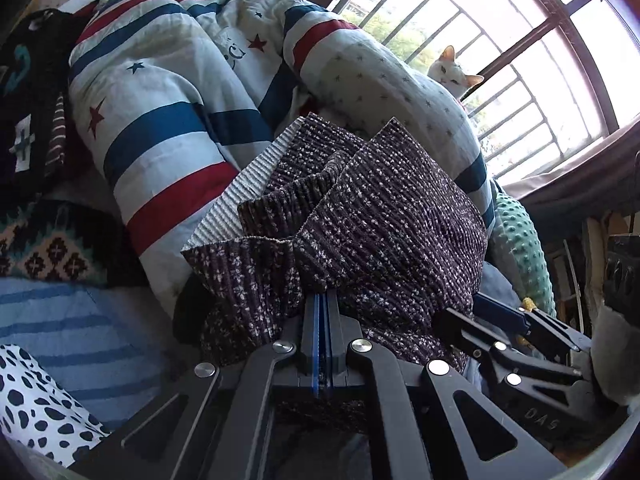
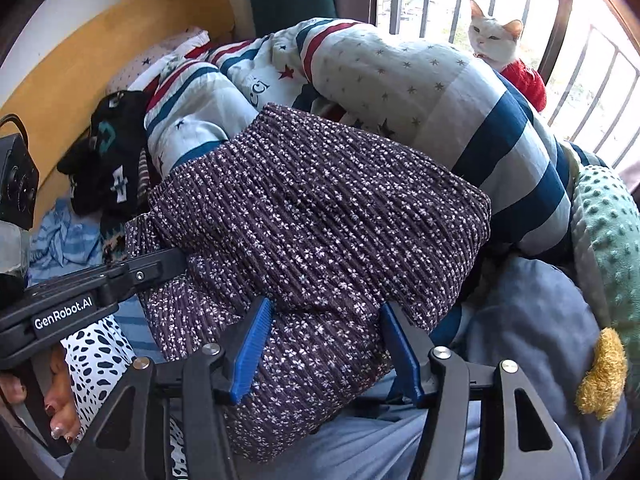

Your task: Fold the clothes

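A bed fills the room under a barred window (image 2: 500, 8), its yellow headboard (image 2: 120, 40) at the far end. Heaped across it lies a striped, star-printed quilt (image 1: 168, 120). Against the quilt sits the dark purple flecked corduroy garment (image 2: 320, 232), bunched on a grey-blue sheet (image 2: 532, 328). No basket or box shows; everything lies loose on the bedding. A white cat (image 2: 494, 36) sits by the window bars. The left gripper (image 1: 323, 300) has its blue pads pressed together, pinching a fold of the garment. The right gripper (image 2: 328, 344) stands spread, a blue finger on either side of the garment's lower edge. Only the right view shows the headboard, a yellow fuzzy bit (image 2: 604, 372) and a hand (image 2: 60, 412) with painted nails.
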`<state>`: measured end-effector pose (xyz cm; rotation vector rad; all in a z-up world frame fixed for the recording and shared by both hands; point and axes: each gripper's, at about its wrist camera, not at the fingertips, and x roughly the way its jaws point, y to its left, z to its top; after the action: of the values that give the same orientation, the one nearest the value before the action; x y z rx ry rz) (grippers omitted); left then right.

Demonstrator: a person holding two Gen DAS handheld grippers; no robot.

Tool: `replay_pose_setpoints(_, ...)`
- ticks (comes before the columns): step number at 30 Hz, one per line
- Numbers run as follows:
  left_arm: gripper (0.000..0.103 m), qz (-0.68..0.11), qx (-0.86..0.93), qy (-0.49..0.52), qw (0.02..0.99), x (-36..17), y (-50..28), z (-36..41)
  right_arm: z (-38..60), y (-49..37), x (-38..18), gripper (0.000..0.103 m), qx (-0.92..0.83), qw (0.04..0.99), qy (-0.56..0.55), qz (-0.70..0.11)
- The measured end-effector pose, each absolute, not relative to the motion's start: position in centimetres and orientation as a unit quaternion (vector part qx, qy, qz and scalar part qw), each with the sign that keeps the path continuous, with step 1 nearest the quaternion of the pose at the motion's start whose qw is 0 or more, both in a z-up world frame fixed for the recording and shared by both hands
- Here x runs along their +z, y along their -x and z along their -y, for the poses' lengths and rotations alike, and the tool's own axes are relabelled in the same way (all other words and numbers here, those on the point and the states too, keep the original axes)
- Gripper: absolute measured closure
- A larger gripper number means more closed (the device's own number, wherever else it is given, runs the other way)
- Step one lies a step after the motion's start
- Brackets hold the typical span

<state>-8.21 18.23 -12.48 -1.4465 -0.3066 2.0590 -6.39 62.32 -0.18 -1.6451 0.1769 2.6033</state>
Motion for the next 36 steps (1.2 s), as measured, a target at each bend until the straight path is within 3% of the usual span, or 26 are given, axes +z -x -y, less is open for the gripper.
replay_pose_setpoints(5, 0.099, 0.126, 0.758, 0.580, 0.270, -13.0, 7.8, -18.8, -61.4, 9.0, 1.8, 0.042, 0.852, 0.008, 0.522, -0.036)
replay_pose_setpoints(12, 0.099, 0.072, 0.743, 0.627, 0.223, -14.6, 8.8, -19.2, -58.0, 18.1, -2.1, 0.044, 0.782, -0.027, 0.620, 0.052)
replay_pose_setpoints(15, 0.099, 0.049, 0.738, 0.632, 0.232, -14.7, 9.2, -20.2, -57.9, 20.3, -3.4, 0.044, 0.759, -0.024, 0.649, 0.054)
replay_pose_setpoints(18, 0.099, 0.077, 0.734, 0.634, 0.229, -15.3, 9.1, -19.7, -58.5, 21.2, -5.4, 0.042, 0.740, -0.020, 0.671, 0.038)
replay_pose_setpoints(20, 0.099, 0.095, 0.728, 0.639, 0.229, -15.6, 9.1, -19.3, -59.1, 21.0, -6.4, 0.042, 0.738, -0.024, 0.674, 0.015)
replay_pose_setpoints(24, 0.100, 0.129, 0.697, 0.662, 0.243, -16.1, 9.4, -18.6, -60.6, 18.7, -2.7, 0.044, 0.767, -0.041, 0.640, -0.025)
replay_pose_setpoints(26, 0.100, 0.130, 0.694, 0.665, 0.245, -16.2, 9.3, -18.5, -60.6, 16.1, 0.0, 0.050, 0.787, -0.041, 0.615, -0.015)
replay_pose_setpoints(31, 0.100, 0.135, 0.692, 0.662, 0.254, -16.3, 9.5, -18.2, -59.4, 10.4, 0.3, 0.050, 0.790, -0.035, 0.612, 0.004)
replay_pose_setpoints(33, 0.100, 0.151, 0.657, 0.684, 0.281, -16.5, 10.2, -17.4, -58.7, 9.1, -2.1, 0.045, 0.779, -0.032, 0.626, 0.018)
replay_pose_setpoints(34, 0.100, 0.164, 0.634, 0.696, 0.294, -16.6, 10.6, -16.9, -58.1, 8.6, -3.1, 0.038, 0.779, -0.026, 0.625, 0.038)
replay_pose_setpoints(36, 0.100, 0.182, 0.612, 0.711, 0.294, -16.0, 11.5, -15.7, -57.0, 7.8, -3.6, 0.036, 0.787, -0.013, 0.612, 0.075)
